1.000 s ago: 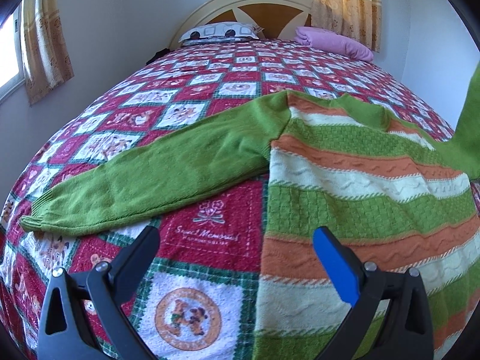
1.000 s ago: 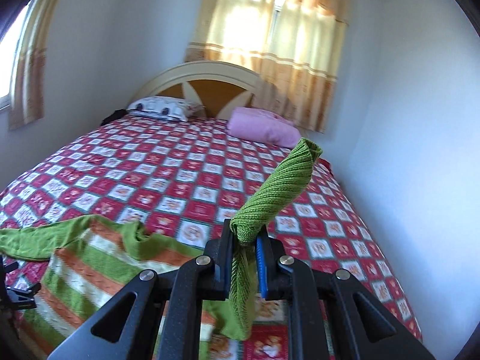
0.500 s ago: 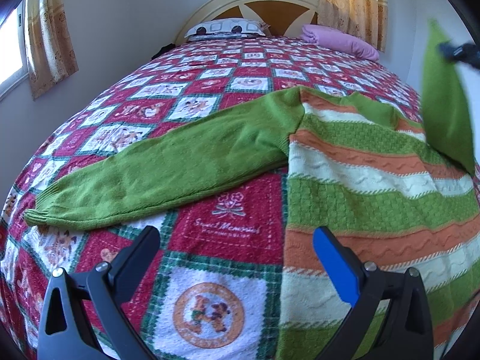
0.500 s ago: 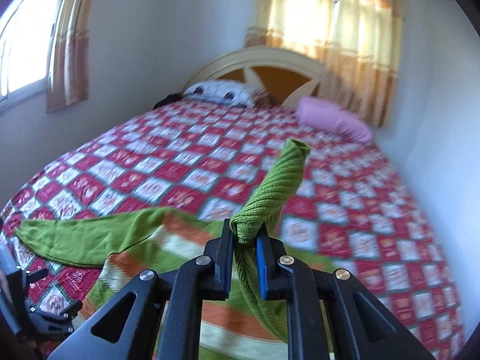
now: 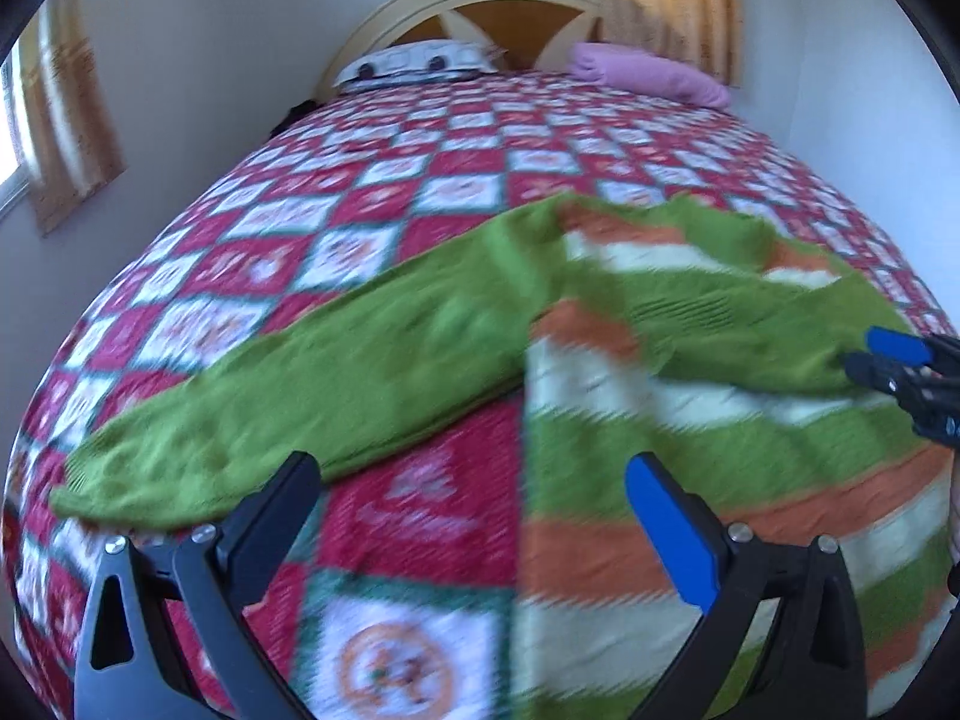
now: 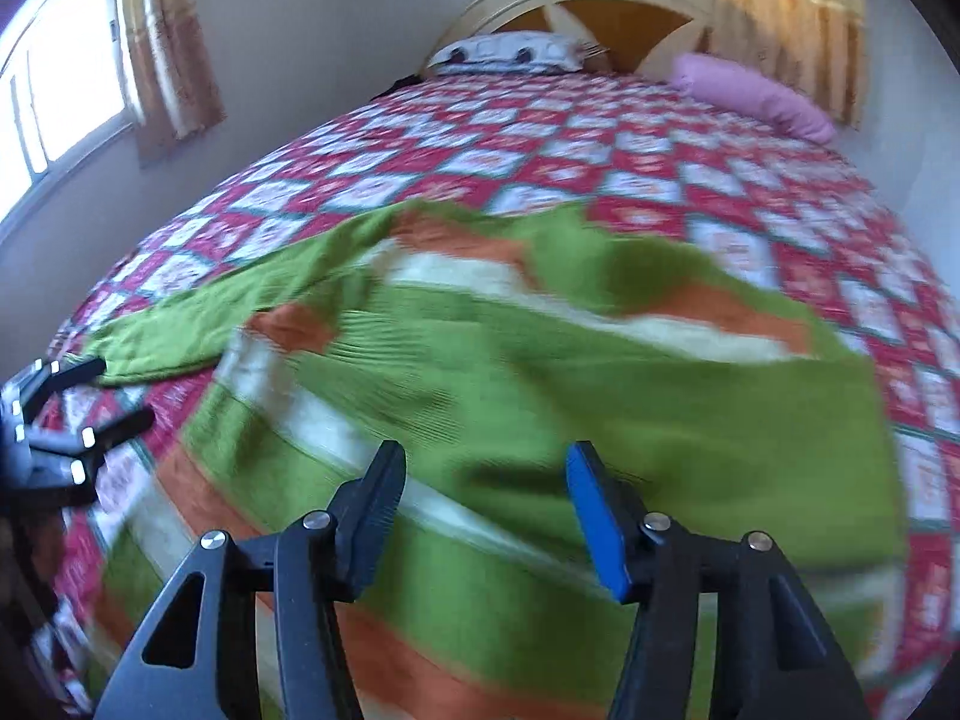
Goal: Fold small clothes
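Observation:
A knitted sweater (image 5: 600,420) with green, orange and white stripes lies flat on the bed. Its left green sleeve (image 5: 300,396) stretches out to the left. The right green sleeve (image 6: 600,396) lies folded across the striped body (image 6: 300,408). My right gripper (image 6: 483,462) hovers low over that sleeve's end with its jaws opening; the fabric lies below and between them, and the pads are off it. The left wrist view shows the right gripper (image 5: 882,357) at the sleeve's cuff. My left gripper (image 5: 471,474) is open and holds nothing, near the sweater's left edge.
The bed carries a red and white checked cover (image 5: 420,192). A patterned pillow (image 5: 420,63) and a pink pillow (image 5: 648,75) lie by the headboard. White walls stand close on both sides, with a window (image 6: 60,90) and curtains on the left.
The right gripper came down from the air with the green sleeve pinched in it, laid the sleeve over the sweater's body, and its jaws parted off it. The left gripper stayed open.

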`<action>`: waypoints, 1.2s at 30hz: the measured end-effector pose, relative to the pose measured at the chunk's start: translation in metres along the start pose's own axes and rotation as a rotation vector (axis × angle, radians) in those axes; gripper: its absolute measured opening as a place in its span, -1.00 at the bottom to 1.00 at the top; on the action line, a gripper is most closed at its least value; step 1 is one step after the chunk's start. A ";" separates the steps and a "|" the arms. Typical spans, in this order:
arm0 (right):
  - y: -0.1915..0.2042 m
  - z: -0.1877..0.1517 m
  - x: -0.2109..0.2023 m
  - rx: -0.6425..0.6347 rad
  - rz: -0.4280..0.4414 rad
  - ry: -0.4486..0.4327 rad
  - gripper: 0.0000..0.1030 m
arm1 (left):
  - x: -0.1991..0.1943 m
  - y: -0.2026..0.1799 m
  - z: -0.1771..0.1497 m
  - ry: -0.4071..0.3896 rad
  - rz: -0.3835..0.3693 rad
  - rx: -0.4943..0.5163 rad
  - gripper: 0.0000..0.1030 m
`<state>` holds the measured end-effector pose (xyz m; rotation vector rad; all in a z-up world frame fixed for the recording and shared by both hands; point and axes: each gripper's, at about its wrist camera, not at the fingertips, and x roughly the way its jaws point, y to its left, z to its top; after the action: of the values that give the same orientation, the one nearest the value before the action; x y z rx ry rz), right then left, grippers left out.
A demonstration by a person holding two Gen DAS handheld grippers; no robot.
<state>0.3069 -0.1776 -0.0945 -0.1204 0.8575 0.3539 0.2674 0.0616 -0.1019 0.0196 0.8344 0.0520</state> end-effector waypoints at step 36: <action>-0.116 -0.033 -0.030 0.170 -0.241 -0.109 0.19 | 0.057 -0.070 0.024 0.072 -0.108 0.034 -0.82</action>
<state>0.3061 -0.3020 -0.0980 -0.0453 0.7518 0.0604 0.3255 -0.0056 -0.1307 0.0053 0.9070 -0.0633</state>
